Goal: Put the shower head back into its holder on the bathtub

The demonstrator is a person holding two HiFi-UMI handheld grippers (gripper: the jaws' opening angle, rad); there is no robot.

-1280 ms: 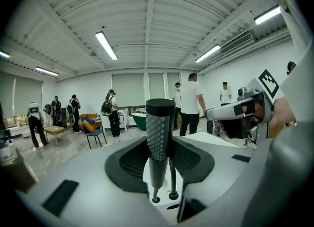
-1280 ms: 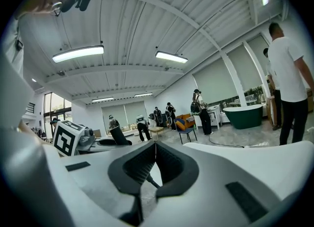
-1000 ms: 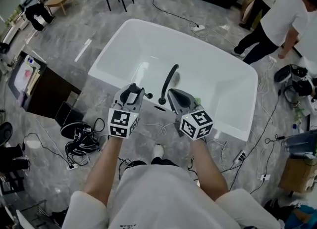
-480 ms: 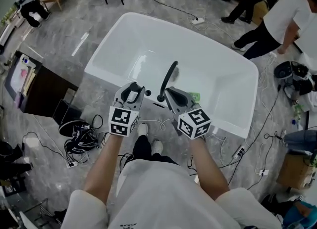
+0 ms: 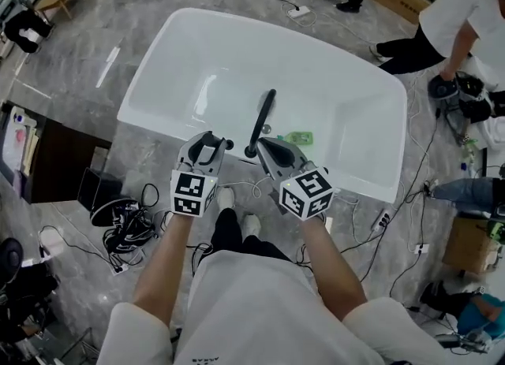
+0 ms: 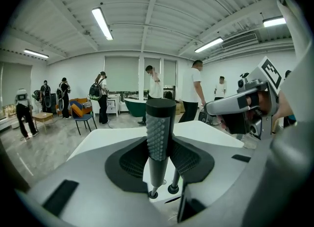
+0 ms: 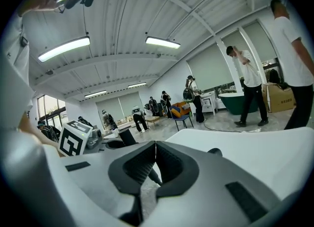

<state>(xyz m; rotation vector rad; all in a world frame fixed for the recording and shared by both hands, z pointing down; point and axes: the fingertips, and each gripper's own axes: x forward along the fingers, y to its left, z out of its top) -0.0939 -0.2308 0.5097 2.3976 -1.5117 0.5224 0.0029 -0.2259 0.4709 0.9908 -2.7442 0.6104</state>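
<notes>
Two hand-held grippers over the near rim of one white bathtub [image 5: 339, 103].

1. Left gripper [image 5: 210, 146]: jaws clamped on the shower head [image 6: 158, 130], a black stick-shaped handset with a nubbed face, held upright. Its thin lower end reaches toward a small round fitting [image 6: 153, 194] on the tub rim. Whether it is seated there cannot be told.

2. Right gripper [image 5: 263, 147]: pads pressed together with nothing between them, just beside the left gripper.

3. Black curved spout [image 5: 264, 119]: rises from the rim between the two grippers and arches over the basin. A green object [image 5: 296, 138] lies in the tub near it.

Markings: each gripper carries a marker cube [image 5: 194, 194] with black-and-white square patterns. These are the only markings that can be made out.

View differences:
- Only the head view shows the whole tub outline, the grey marbled floor, a tangle of black cables [image 5: 126, 229] and a person in a white shirt [image 5: 461, 16] past the tub's far corner.
- Only the left gripper view shows the handset's nubbed face, a second round foot [image 6: 172, 189] beside the first, a blue chair [image 6: 83, 115] and a dark green tub [image 6: 136, 106] among standing people.
- Only the right gripper view shows the closed pads meeting in a thin line, and strip lights [image 7: 64, 48] on the ceiling.
</notes>
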